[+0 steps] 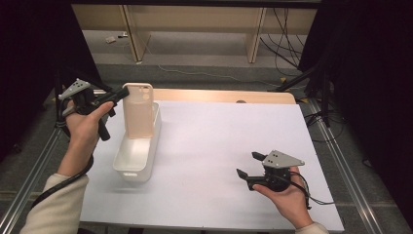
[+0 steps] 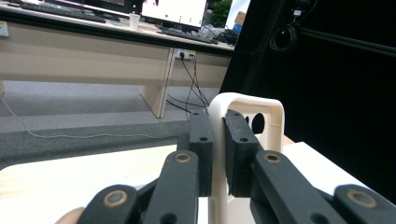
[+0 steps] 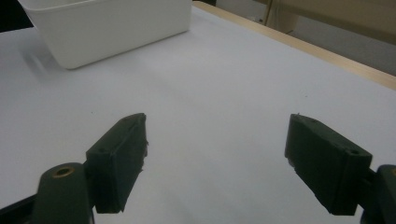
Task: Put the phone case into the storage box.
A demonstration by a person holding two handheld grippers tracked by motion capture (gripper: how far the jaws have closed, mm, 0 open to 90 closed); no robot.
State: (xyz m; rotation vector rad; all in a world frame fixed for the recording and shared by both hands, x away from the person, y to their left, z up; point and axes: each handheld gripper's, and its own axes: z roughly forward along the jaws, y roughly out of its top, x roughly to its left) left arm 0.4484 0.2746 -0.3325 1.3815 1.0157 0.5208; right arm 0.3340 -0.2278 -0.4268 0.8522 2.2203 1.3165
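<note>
phone case point(image 1: 138, 110) upright in bin point(image 1: 127, 165) | bin at table's point(image 1: 219, 146) left | right tongs point(image 1: 247, 165) well right

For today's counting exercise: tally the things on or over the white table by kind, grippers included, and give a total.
Phone cases: 1, beige phone case
Bins: 1, white bin
Grippers: 2, left gripper, right gripper
Total: 4

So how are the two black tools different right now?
The left tool is shut on the edge of the beige phone case, holding it upright over the white bin. The right tool is open with nothing between its jaws. The left tool is lifted up by the bin, while the right tool sits low over the white table, well apart from the bin. Both are black and held by hand.
</note>
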